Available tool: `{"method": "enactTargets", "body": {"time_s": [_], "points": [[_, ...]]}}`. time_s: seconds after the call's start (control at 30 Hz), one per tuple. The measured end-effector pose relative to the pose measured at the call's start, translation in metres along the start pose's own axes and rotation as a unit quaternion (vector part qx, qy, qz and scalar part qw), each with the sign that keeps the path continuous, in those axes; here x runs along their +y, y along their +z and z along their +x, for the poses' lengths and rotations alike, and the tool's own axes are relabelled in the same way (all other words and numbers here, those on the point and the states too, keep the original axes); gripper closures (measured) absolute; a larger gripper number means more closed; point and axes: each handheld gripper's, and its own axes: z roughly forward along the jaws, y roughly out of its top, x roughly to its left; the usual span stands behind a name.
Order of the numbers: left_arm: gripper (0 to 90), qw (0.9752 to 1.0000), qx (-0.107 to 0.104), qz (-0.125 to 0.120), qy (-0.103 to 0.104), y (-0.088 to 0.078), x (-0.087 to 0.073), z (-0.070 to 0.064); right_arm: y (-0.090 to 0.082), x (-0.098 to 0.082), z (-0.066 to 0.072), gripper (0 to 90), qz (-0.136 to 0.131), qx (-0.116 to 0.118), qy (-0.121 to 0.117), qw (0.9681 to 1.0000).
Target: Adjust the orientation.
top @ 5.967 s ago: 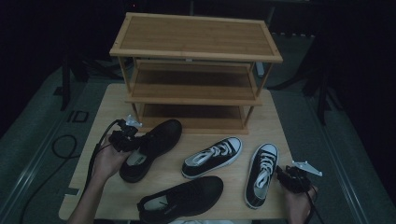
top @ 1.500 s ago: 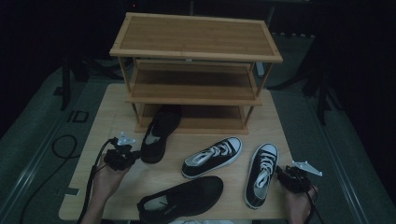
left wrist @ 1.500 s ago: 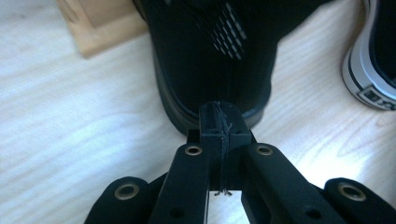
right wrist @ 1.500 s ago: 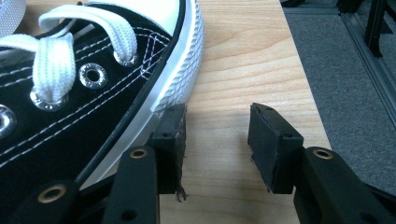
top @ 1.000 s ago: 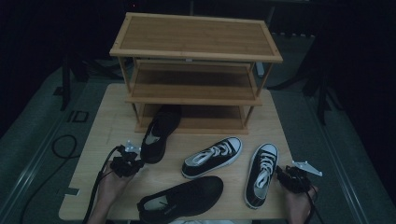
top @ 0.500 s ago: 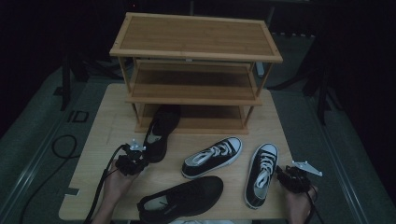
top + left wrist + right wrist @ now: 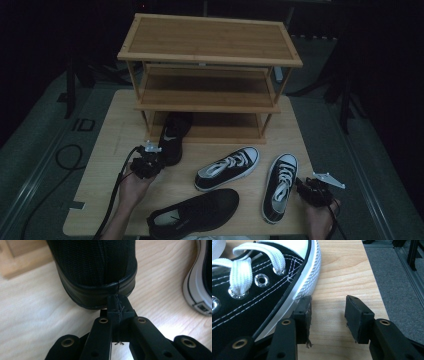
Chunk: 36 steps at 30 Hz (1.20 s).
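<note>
**Nudging the black mesh sneaker under the bottom shelf**

We have the left gripper [image 7: 117, 305] clenched, jaws pressed together with nothing between them, their tips set against the heel of the black mesh sneaker [image 7: 173, 137]. From the high view that shoe sits at about 10 o'clock on the wooden table [image 7: 105, 145], toe already tucked beneath the lowest tier of the bamboo shoe rack [image 7: 210, 80], heel sticking out toward us.

We judge the sneaker light, with a soft knit upper that would dent under a pinch, and a firmer rubber sole band round the heel. That band is where we would push or grip: it is stiff enough to pass the force along the whole shoe. The heel collar is the other sensible hold if it needs lifting. On smooth wood it should slide easily but may swivel if pushed off-centre.

Our right gripper [image 7: 328, 306] rests at 4 o'clock, jaws apart and empty, its left jaw just beside the white rubber edge of the black canvas sneaker [image 7: 280, 186].
</note>
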Motion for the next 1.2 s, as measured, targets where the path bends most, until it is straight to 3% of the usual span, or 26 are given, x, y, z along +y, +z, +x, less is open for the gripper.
{"method": "enactTargets", "body": {"time_s": [0.13, 0.57, 0.97, 1.2], "points": [[89.9, 1.0, 0.007, 0.002, 0.006, 0.004, 0.007, -0.002, 0.0, 0.0, 0.0, 56.2, 0.0, 0.0, 0.0, 1.0], [89.9, 0.9998, 0.018, -0.007, -0.01, 0.011, 0.021, 0.006, 0.0, 0.0, 0.0, 56.1, 0.0, 0.001, -0.001, 1.0], [90.0, 0.9991, 0.04, -0.013, -0.008, 0.028, 0.047, 0.007, 0.0, 0.0, -0.001, 56.1, 0.0, 0.002, -0.001, 1.0], [90.0, 0.9976, 0.061, -0.017, -0.03, 0.036, 0.053, 0.015, 0.0, 0.0, -0.001, 56.0, 0.0, 0.003, -0.002, 1.0]]}}
